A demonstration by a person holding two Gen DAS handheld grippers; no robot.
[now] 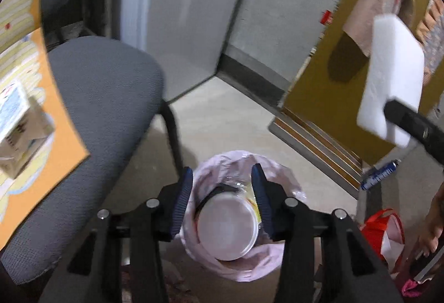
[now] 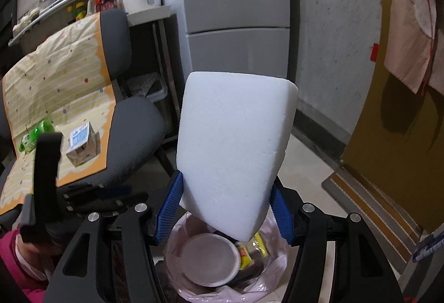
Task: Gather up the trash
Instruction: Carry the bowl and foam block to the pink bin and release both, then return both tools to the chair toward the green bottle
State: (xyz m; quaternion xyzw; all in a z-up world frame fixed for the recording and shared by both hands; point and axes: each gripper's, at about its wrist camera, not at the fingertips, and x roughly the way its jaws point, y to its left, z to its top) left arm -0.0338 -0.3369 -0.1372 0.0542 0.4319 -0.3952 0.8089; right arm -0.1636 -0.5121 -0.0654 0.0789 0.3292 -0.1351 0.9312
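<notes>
Above the bin (image 2: 272, 286), the right tool (image 2: 226, 210) grips a white foam block (image 2: 233, 153), its long axis pointing away from the tool. Directly below lies a bowl (image 2: 209, 261). Beside it, the left tool (image 1: 222, 192) hangs wide and empty.

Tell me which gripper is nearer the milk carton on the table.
Left. The left gripper, open above the lined bin, is on the milk carton side; the right gripper holds the foam block farther away.
</notes>
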